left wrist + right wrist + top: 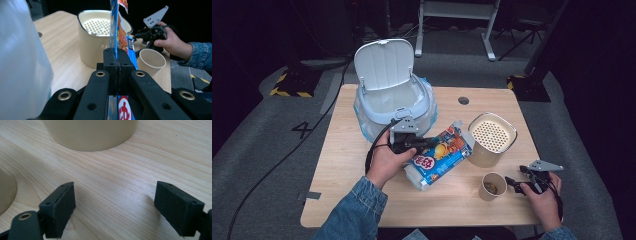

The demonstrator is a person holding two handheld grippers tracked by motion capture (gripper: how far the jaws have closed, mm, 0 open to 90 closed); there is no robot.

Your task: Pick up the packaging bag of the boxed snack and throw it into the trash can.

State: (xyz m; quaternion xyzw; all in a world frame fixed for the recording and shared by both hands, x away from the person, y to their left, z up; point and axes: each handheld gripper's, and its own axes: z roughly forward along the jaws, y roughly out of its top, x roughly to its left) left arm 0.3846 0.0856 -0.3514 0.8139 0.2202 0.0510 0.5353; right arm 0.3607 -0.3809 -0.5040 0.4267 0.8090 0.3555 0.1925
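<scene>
A blue and orange snack bag [441,154] hangs tilted just above the wooden table [347,170], its lower end close to the top. My left gripper [424,145] is shut on the bag's edge; in the left gripper view the bag [121,35] stands up thin between the closed pads of that gripper [117,62]. My right gripper [508,181] rests low at the right, beside a paper cup [492,186]. In the right gripper view that gripper [115,207] is open over bare wood, with nothing between its fingers.
A white and pale-blue cooker [393,97] with its lid raised stands at the back left. A cream pot [491,139] with a perforated insert stands right of the bag, and its base [90,132] lies ahead of the right jaws. The cup holds something brown.
</scene>
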